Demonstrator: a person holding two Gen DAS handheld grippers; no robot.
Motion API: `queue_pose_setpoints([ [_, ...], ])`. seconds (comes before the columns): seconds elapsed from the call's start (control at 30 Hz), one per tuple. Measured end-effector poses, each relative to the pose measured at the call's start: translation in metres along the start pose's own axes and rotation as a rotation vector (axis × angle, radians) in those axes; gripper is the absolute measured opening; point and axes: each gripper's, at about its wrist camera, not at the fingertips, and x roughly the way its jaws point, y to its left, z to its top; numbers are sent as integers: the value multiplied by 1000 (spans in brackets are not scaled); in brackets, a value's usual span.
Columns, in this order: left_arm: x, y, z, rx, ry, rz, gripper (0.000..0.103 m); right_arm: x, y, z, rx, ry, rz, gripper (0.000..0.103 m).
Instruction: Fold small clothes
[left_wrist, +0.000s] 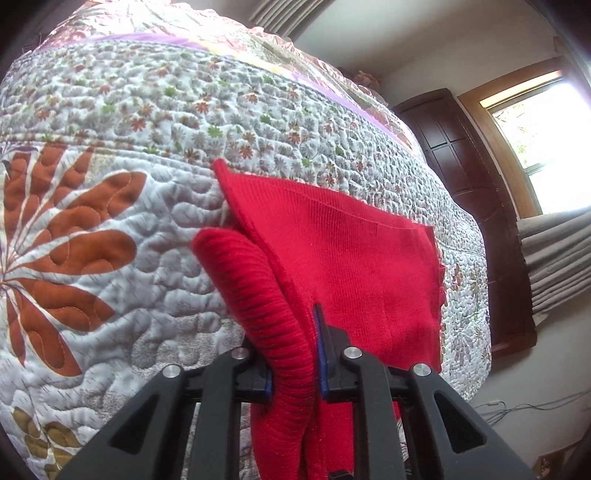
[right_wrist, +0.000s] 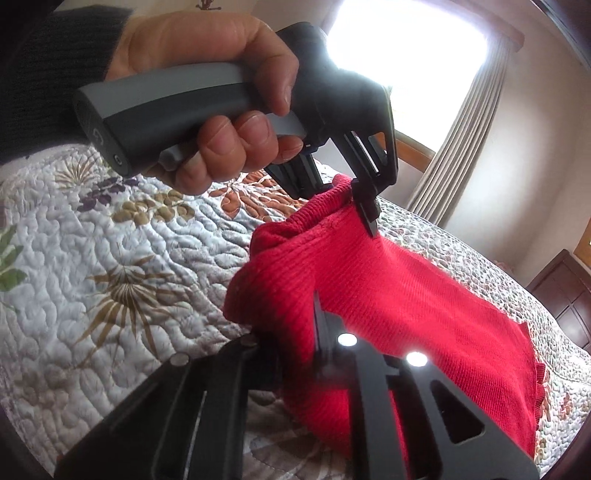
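Red knit garment (left_wrist: 351, 258) in both grippers

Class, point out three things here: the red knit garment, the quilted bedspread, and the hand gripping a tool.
red knit garment (left_wrist: 351, 258): left wrist view, flat middle panel.
quilted bedspread (right_wrist: 122, 236): right wrist view, bare patterned area.
hand (right_wrist: 221, 92): right wrist view, knuckles.
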Motion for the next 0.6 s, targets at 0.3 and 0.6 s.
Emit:
queue_pose_setpoints([
  [0.3, -17, -48, 4, 42, -26, 42, 16, -39, -21, 9, 87, -44, 8, 9],
  [0.6, -18, -101, 11, 92, -32, 74, 16, -72, -41, 5, 193, -84, 23, 9],
])
